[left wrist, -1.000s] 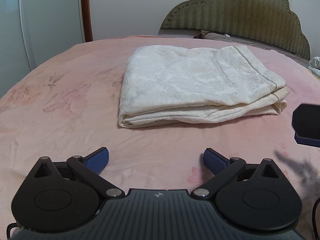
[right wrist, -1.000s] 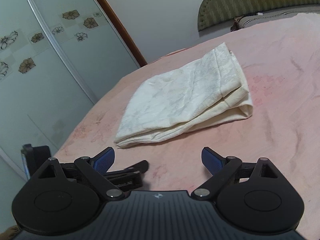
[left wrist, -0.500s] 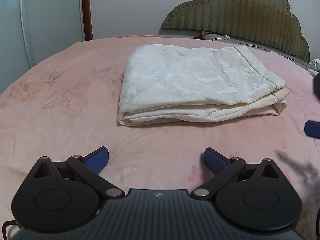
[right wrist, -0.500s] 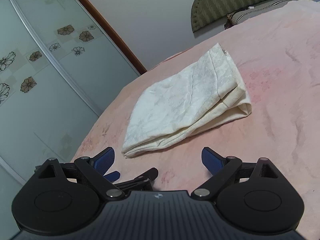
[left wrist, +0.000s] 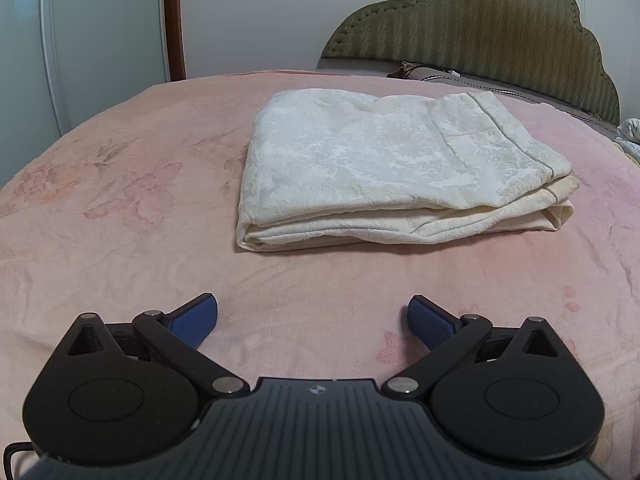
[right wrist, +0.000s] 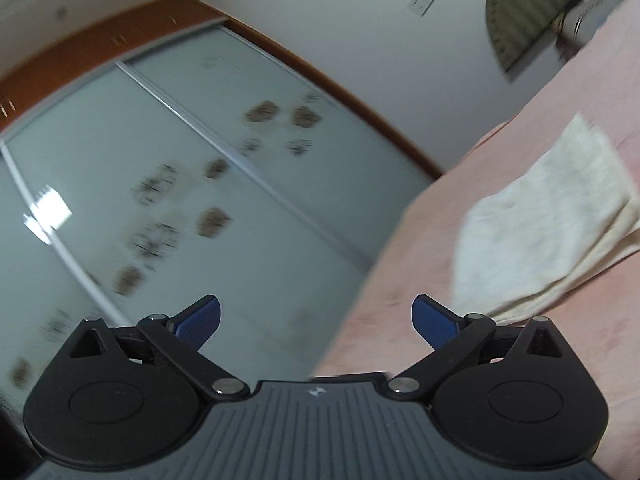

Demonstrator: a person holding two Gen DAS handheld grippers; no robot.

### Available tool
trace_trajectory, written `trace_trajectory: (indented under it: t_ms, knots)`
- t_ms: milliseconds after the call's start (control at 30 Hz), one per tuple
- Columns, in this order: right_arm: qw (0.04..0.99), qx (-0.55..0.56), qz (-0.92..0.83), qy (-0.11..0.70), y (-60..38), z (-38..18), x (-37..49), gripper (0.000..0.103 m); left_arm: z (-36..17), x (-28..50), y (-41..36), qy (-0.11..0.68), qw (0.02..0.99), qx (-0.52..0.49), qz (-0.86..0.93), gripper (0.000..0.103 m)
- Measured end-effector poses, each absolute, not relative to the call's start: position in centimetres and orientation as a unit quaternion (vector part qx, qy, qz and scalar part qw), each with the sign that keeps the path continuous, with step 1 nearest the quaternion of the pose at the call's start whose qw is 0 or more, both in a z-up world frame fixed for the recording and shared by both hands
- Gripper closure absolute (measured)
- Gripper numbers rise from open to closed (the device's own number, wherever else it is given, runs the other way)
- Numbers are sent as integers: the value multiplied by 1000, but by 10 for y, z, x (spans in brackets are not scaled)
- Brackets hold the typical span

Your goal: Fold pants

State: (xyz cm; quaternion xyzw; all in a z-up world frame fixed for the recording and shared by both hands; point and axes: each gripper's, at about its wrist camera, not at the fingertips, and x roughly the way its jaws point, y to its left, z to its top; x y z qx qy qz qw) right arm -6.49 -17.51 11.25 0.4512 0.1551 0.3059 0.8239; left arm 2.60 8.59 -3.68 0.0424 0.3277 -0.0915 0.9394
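- Swinging away to its own left, the right gripper point(right wrist: 316, 316) now looks mostly at the frosted sliding wardrobe doors with brown flower prints point(right wrist: 192, 208); half a second ago it faced the bundle squarely, and the heavy blur in its view suggests a quick motion.
- Meanwhile the left gripper point(left wrist: 313, 316) has barely shifted, and the other tool's blue pad, seen at its right edge before, is gone from that view.
- Cream-white damask-patterned fabric pants point(left wrist: 384, 168) lie folded into a compact, layered rectangle on the pink flower-printed bedspread point(left wrist: 120, 200), apart from both tools; in the right wrist view they sit at the far right edge point(right wrist: 548, 224).
- Both grippers stand with their blue-padded fingers point(left wrist: 196, 318) spread wide, nothing between them.
- Behind the bed rises an olive-green padded headboard with a scalloped top point(left wrist: 480, 28).
- Judged from the tidy stack and both tools empty and clear of it, the folding looks finished, and the right hand's turn away reads as a retreat rather than a fresh reach.
- A loose lower layer shows at the bundle's right end, though it seems stable.
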Motion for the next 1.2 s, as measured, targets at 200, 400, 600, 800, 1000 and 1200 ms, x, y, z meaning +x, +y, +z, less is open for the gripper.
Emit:
trace_trajectory:
  t_ms: [200,400,600,800,1000,1200]
  knots:
    - [841,462,237,150,-194,101,-62,0,-37,26,86,328,939,42,-92,0]
    - [928,320,14,190,-202,74,-54,0,-37,26,86,328,939,42,-92,0]
    - [940,221,-46,256,-191,31,-40,0,-37,26,86,328,939,42,-92,0]
    - [941,185,-36,282,-184,11,-39,0,-37,26,86,328,939,42,-92,0]
    - [935,204,-47,284,-185,3,-38,0,-37,26,86,328,939,42,-92,0]
    - [937,199,-46,283,-182,3,-38,0,-37,26,87,327,939,42,-93,0]
